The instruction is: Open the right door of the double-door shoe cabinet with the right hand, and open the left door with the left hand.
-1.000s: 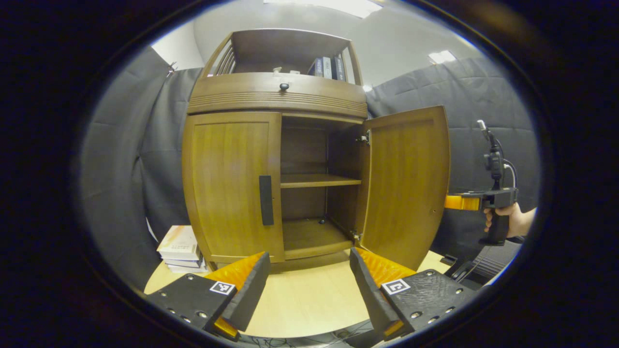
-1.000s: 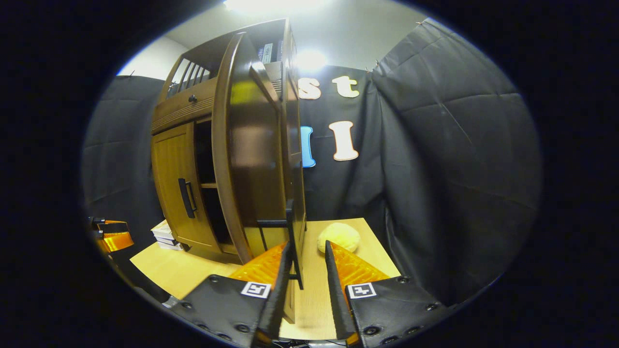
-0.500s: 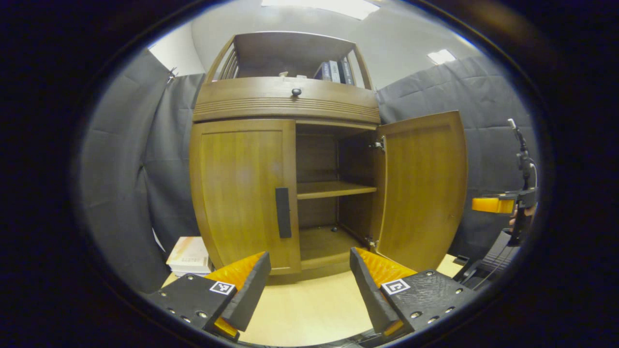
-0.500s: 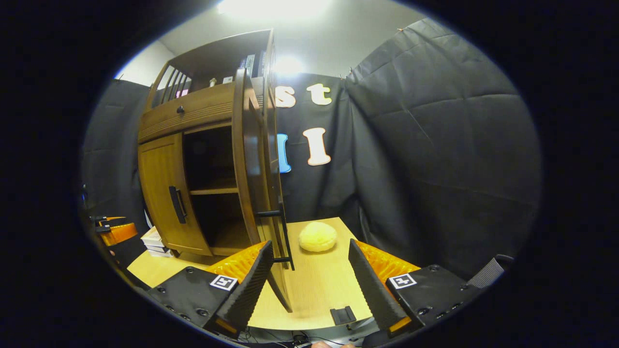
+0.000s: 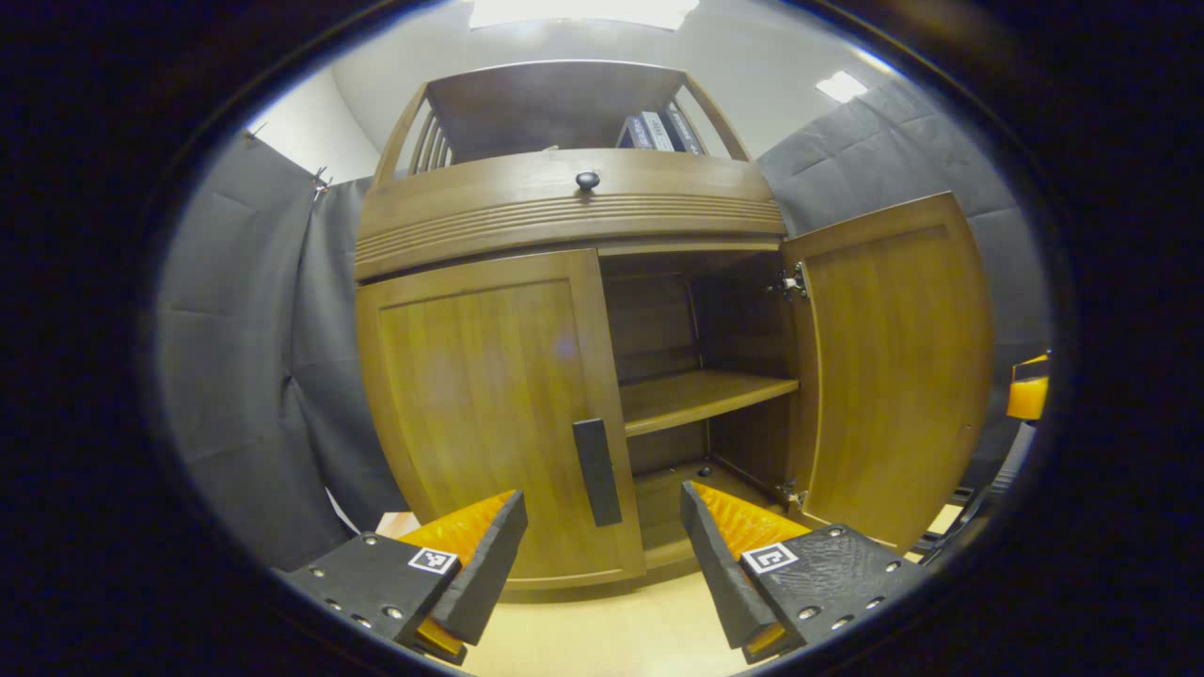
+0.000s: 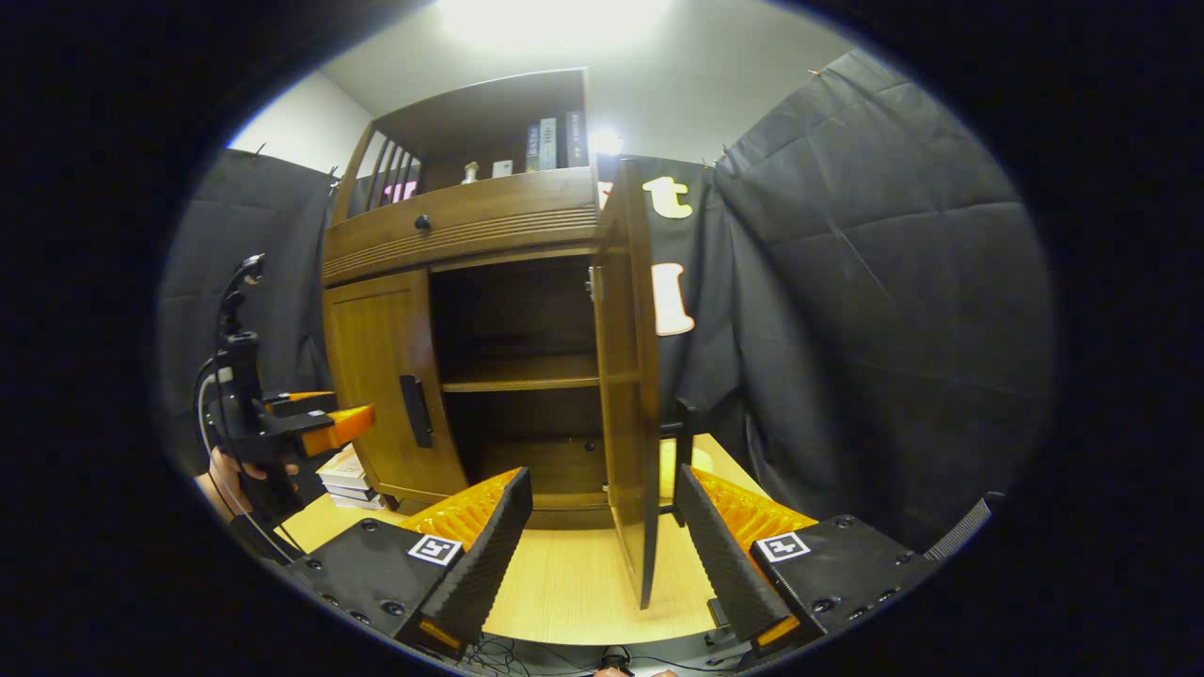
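The brown shoe cabinet [image 5: 564,202] fills the left gripper view. Its left door [image 5: 480,414] is closed, with a black vertical handle [image 5: 597,470] just above the gap of my left gripper [image 5: 602,555], which is open and holds nothing. The right door [image 5: 894,367] stands wide open, showing a bare inner shelf [image 5: 701,400]. In the right gripper view this right door [image 6: 628,376] is edge-on, its handle [image 6: 685,442] on the far side. My right gripper [image 6: 602,541] is open, back from the door. The left gripper [image 6: 320,428] hovers before the closed left door [image 6: 381,376].
The cabinet stands on a light wooden table [image 6: 564,583]. A stack of books [image 6: 343,470] lies by its left foot. More books [image 6: 550,141] stand on the top shelf. A knobbed drawer [image 5: 587,181] sits above the doors. A hand [image 6: 221,470] holds the left gripper.
My right gripper has let go of the right door's handle, opened and drawn back; the door stays open. My left gripper has moved in close to the left door's handle.
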A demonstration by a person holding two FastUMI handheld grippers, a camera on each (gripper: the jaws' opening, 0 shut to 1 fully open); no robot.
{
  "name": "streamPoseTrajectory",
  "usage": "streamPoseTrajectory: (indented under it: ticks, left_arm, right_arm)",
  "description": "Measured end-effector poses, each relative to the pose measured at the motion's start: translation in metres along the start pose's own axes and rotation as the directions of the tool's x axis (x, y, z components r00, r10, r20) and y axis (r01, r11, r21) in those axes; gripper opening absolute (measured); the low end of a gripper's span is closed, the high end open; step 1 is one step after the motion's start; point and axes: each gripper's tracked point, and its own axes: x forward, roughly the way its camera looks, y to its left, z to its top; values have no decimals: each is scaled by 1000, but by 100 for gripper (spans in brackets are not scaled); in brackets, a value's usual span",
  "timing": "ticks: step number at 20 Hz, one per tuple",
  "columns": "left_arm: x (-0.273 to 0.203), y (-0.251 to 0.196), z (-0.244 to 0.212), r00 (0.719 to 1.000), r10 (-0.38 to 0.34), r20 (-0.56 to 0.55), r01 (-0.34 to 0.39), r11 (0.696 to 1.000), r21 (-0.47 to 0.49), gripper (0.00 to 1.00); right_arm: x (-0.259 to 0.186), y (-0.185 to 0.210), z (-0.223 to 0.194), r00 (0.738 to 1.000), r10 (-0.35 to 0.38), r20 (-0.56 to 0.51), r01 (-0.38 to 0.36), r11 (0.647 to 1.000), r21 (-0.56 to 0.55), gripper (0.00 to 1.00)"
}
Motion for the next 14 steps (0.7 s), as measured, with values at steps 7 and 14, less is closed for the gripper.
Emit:
streamPoseTrajectory:
  ticks: [7,14]
  left_arm:
    - [73,8,-11,999,46,-26,-48,994,-96,92]
    - [123,8,-30,999,25,-42,-31,988,-151,85]
  right_arm:
    - [38,46,7,998,68,16,-68,998,12,98]
    - [75,75,-3,987,157,-42,-158,986,-43,98]
